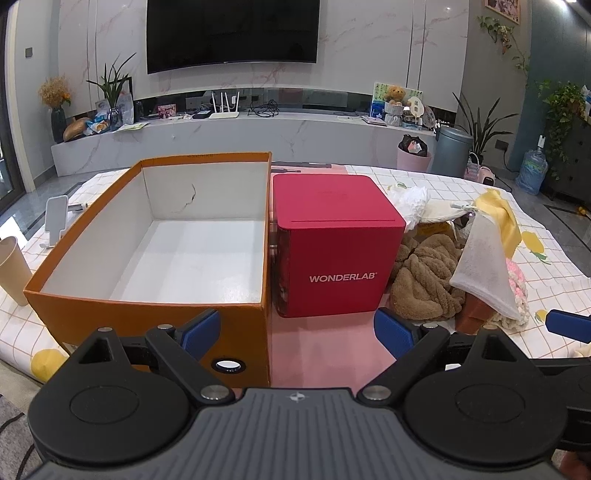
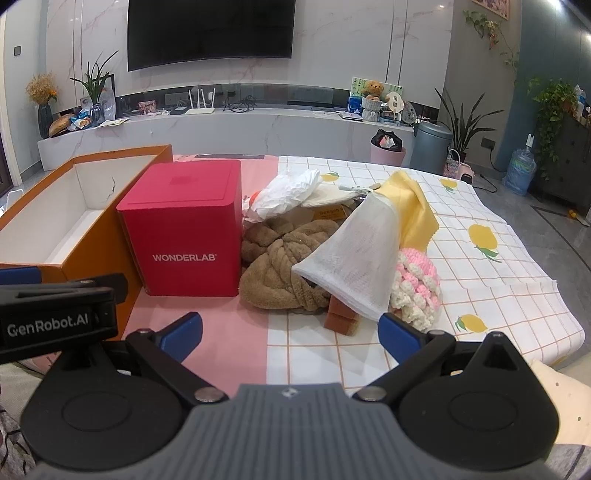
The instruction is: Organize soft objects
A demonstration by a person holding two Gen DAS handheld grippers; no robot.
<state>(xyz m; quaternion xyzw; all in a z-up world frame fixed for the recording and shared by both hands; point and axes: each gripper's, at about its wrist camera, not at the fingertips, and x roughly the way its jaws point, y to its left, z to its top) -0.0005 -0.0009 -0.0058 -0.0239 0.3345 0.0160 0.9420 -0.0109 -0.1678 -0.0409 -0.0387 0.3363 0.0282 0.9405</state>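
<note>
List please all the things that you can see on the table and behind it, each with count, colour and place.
Open box: 1, orange outside, white inside, table left, nothing in it.
Closed box: 1, red, just right of the orange box.
Fluffy cloth: 1, brown, right of the red box.
Mesh bag: 1, white, leaning on top of the pile.
Yellow cloth: 1, behind the mesh bag.
Knitted piece: 1, pink and white, right edge of the pile.
Crumpled bag: 1, white, back of the pile.
Cup: 1, beige, far left.
Television: 1, black, on the wall.
Left gripper: 1, black with blue pads, open, holding nothing.
Right gripper: 1, same colours, open, holding nothing.
</note>
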